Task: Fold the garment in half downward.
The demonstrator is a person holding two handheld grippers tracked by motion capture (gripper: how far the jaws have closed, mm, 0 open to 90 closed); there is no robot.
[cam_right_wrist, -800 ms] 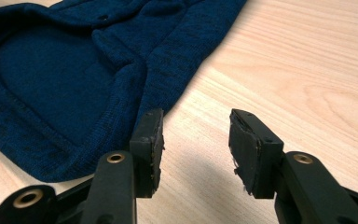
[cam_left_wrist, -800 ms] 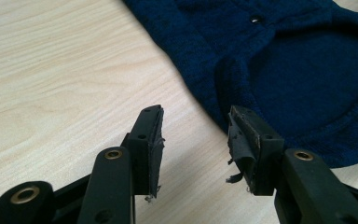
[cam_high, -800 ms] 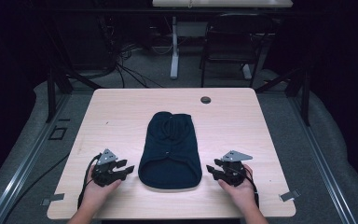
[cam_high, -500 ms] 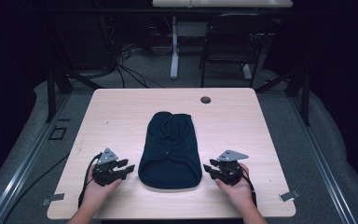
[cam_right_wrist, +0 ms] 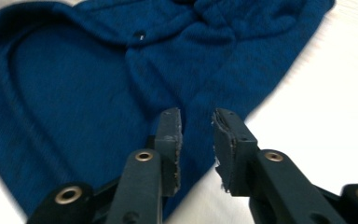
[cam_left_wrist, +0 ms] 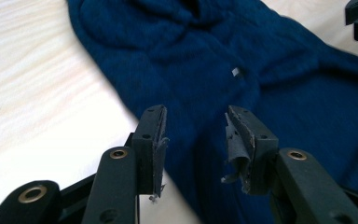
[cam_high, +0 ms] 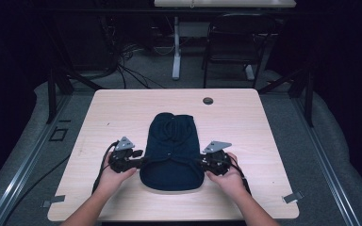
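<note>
The left tongs (cam_left_wrist: 193, 135) stand released, the two black jaws parted with a clear gap, and the edge of the dark blue knitted garment (cam_left_wrist: 242, 60) lies in that gap and beyond it. The pad on one jaw is frayed and peeling. In the high view the left tongs (cam_high: 141, 163) now meet the garment's left edge, where 0.8 s ago they rested a little apart from it on bare wood.

The right tongs (cam_right_wrist: 196, 135) are likewise released, jaws apart, with the garment's right edge running between and just ahead of them. From above, the right tongs (cam_high: 200, 161) touch the garment (cam_high: 172, 148) at its right side; they too have closed in from farther out on the bench.

The garment lies flat in the middle of the near half of the bench (cam_high: 122, 108), long axis running away from the person, rumpled folds at its far end and a small pale button (cam_left_wrist: 236, 72) near its middle. It has not moved between frames.

Both hands grip the tongs from the near edge, the left hand (cam_high: 111, 176) and right hand (cam_high: 228, 176) about level. A small dark round disc (cam_high: 208, 100) sits near the far edge, well apart from the garment. Beyond the bench stand a dark chair (cam_high: 235, 47) and loose cables (cam_high: 127, 61) on the floor.
</note>
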